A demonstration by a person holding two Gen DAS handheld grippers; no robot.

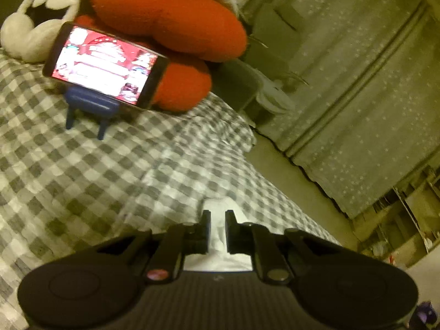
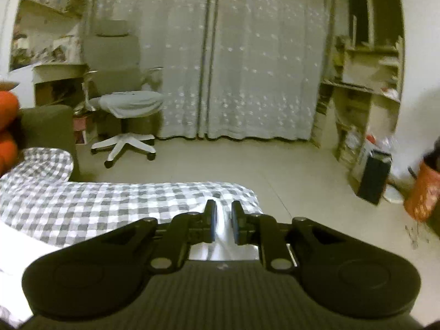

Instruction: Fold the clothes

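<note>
The left gripper (image 1: 217,214) has its fingers (image 1: 205,231) drawn close together, pinching a fold of white garment (image 1: 217,236) that bunches up between the pads. The right gripper (image 2: 222,209) is likewise nearly closed, its fingers (image 2: 211,220) clamping a ridge of the same white cloth. The garment lies on the bed's grey-and-white checked sheet (image 1: 110,170), near its edge. Farther up the bed a phone (image 1: 106,66) leans on a blue stand (image 1: 90,107) against red cushions (image 1: 170,19).
</note>
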